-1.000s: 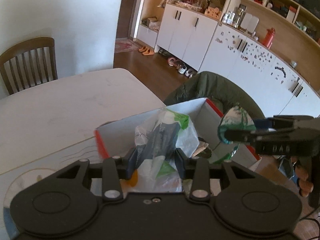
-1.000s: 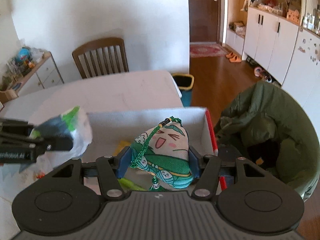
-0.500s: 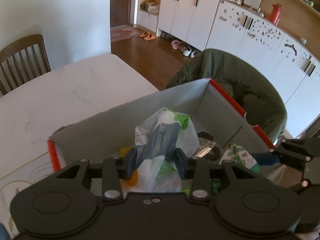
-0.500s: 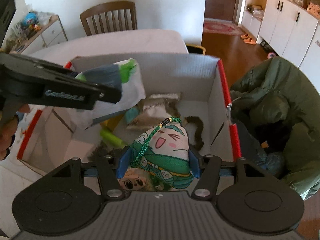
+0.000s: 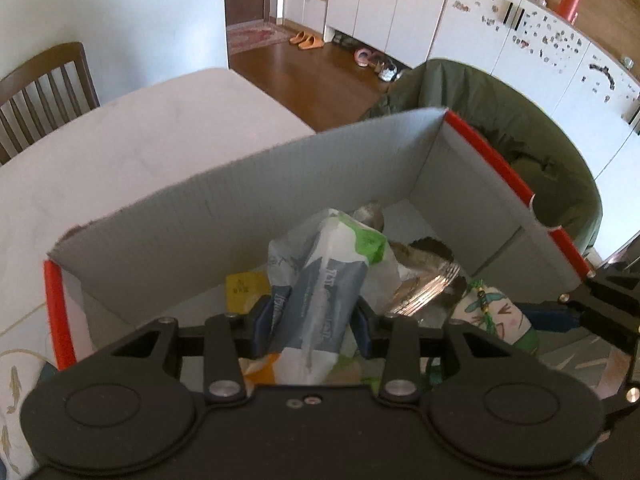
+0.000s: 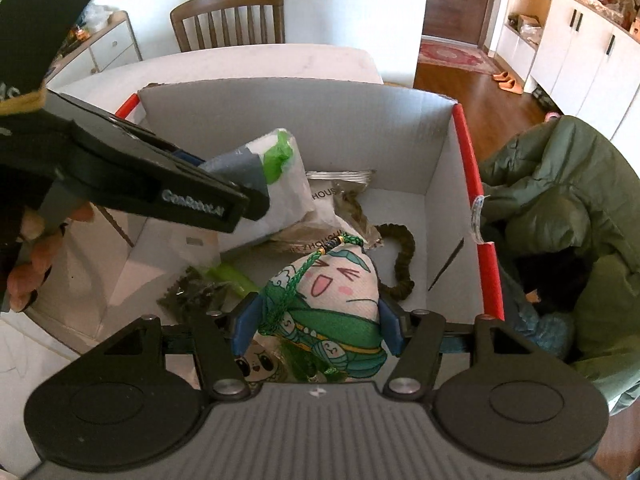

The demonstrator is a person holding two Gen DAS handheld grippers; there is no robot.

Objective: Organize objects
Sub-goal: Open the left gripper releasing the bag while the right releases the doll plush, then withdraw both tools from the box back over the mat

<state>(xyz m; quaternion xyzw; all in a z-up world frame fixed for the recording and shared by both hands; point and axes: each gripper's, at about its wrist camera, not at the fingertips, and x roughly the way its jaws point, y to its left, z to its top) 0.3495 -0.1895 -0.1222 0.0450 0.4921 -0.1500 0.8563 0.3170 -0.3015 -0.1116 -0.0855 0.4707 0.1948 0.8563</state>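
A grey cardboard box [image 5: 248, 216] [image 6: 320, 120] with red edges stands on the white table. My left gripper [image 5: 312, 322] is shut on a white, grey and green plastic packet [image 5: 324, 280] [image 6: 280, 172], held over the box's inside. My right gripper [image 6: 318, 326] is shut on a green cartoon plush pouch [image 6: 332, 296] [image 5: 496, 316] with a braided green cord, low over the box. Both items hang above the contents: silvery packets [image 6: 340, 188], a dark elastic band [image 6: 404, 256], a green strip [image 6: 236, 278].
A green jacket [image 6: 568, 208] drapes over a seat right of the box. A wooden chair [image 6: 228, 16] stands beyond the table [image 5: 140, 152]. A hand [image 6: 28, 264] holds the left gripper's handle. White cabinets [image 5: 500, 32] line the far wall.
Both grippers have moved forward and down over the box, still holding their items. The box's inside and contents have come into view beneath them.
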